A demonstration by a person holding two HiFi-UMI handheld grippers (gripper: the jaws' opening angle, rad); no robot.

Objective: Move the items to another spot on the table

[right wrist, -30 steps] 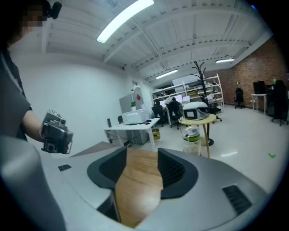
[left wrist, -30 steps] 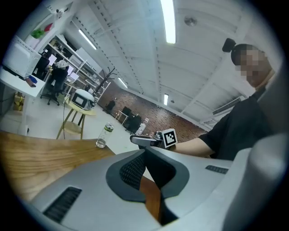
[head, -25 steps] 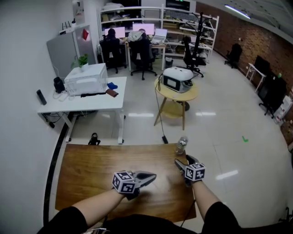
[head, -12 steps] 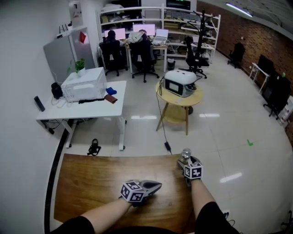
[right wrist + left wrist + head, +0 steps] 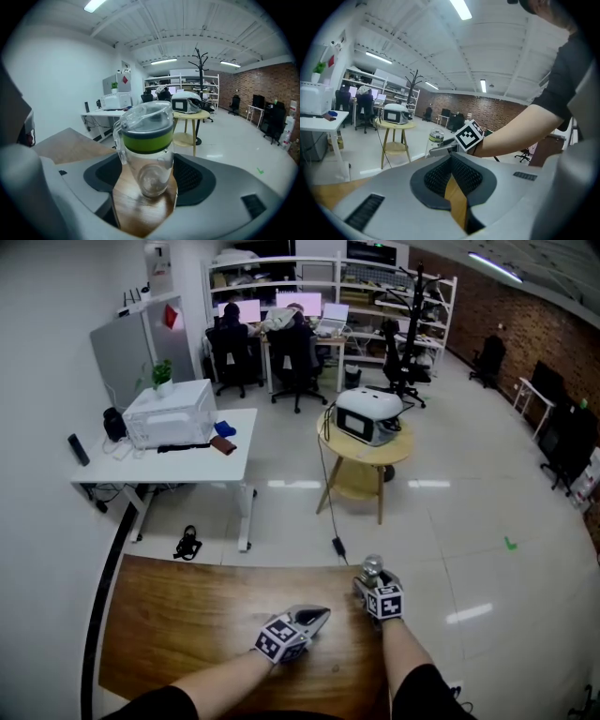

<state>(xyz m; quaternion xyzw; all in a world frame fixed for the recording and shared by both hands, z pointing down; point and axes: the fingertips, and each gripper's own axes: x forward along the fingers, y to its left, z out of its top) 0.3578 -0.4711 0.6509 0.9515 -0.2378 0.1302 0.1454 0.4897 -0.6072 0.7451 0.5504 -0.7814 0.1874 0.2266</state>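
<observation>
Your right gripper (image 5: 367,580) - jaws wide, just closing - flanks the bottle (image 5: 144,140) at the table's (image 5: 187,624) far corner; left gripper (image 5: 322,614) pinched together, empty.

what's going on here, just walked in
A person works at a wooden table with a gripper in each hand. The right gripper has its jaws around a clear bottle with a green band, standing at the table's far right corner; they have just been closing but don't clearly clamp it. The left gripper is shut and empty.

grey left gripper (image 5: 322,613) and right gripper (image 5: 366,581), black sleeves (image 5: 148,705).
</observation>
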